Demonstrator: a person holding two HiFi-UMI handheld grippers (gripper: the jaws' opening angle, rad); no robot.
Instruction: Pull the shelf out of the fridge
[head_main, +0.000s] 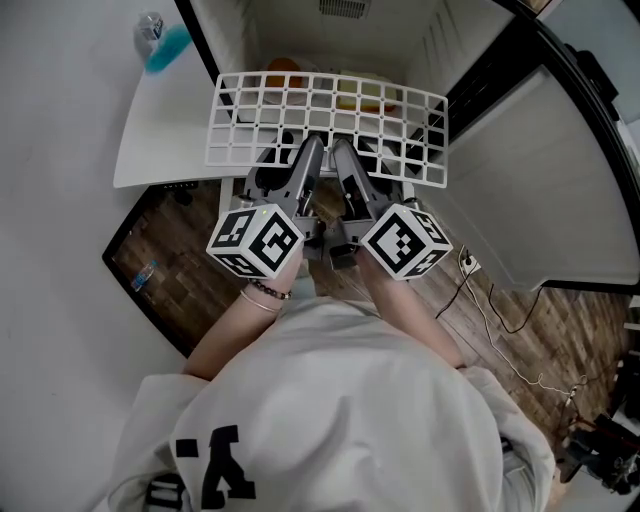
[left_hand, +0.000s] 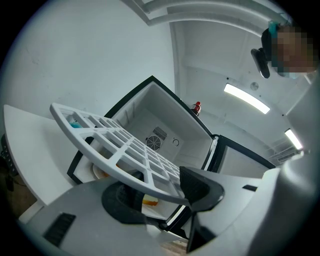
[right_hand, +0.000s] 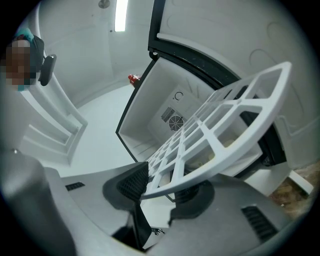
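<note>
The white grid shelf (head_main: 330, 120) is out in front of the open fridge (head_main: 340, 35) and is held by its near edge. My left gripper (head_main: 306, 160) and right gripper (head_main: 344, 160) sit side by side at the middle of that edge, both shut on it. In the left gripper view the shelf (left_hand: 115, 145) slants up to the left from the left gripper (left_hand: 160, 192), with its rim bar squeezed between the pads. In the right gripper view the shelf (right_hand: 225, 135) rises to the right from the right gripper (right_hand: 162, 189), gripped the same way.
The fridge door (head_main: 520, 170) stands open at the right. A white slab (head_main: 165, 120) juts out at the left with a teal object (head_main: 165, 48) beyond it. Orange and yellow food (head_main: 285, 68) lies inside the fridge. Cables (head_main: 500, 320) trail over the wood floor.
</note>
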